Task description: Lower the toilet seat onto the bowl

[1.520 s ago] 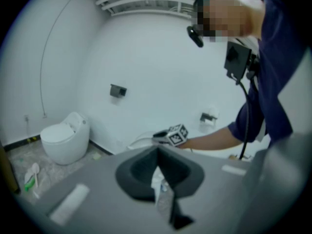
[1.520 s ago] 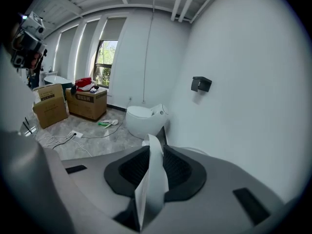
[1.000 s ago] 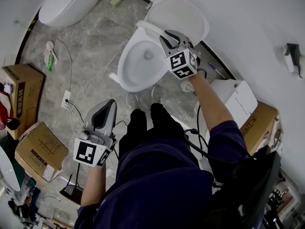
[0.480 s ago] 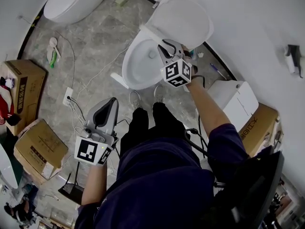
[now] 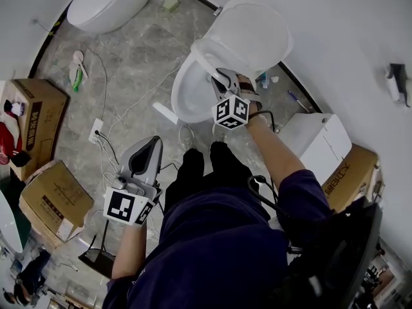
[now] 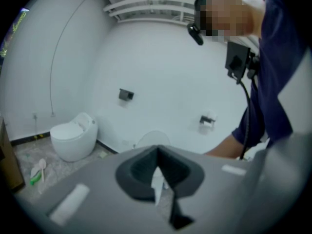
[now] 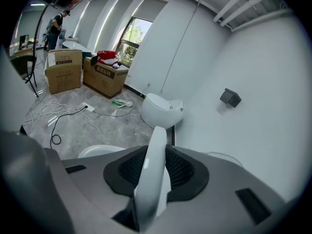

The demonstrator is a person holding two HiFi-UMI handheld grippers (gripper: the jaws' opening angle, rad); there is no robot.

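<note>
Status: white plastic toilet seat (image 7: 156,150) stood tilted, between the raised white lid (image 5: 257,34) and the white ceramic bowl (image 5: 183,95), and looked clear of the bowl's rim. Right hand-held gripper (image 5: 221,82) was clamped on the seat's edge, with the pads pressing both faces. Left hand-held gripper (image 5: 149,143) hung low beside the person's leg, jaws nearly together, nothing in them. Judged roughly halfway: grasp made, seat away from the lid. Left to do: swing it down onto the bowl, then release.
</note>
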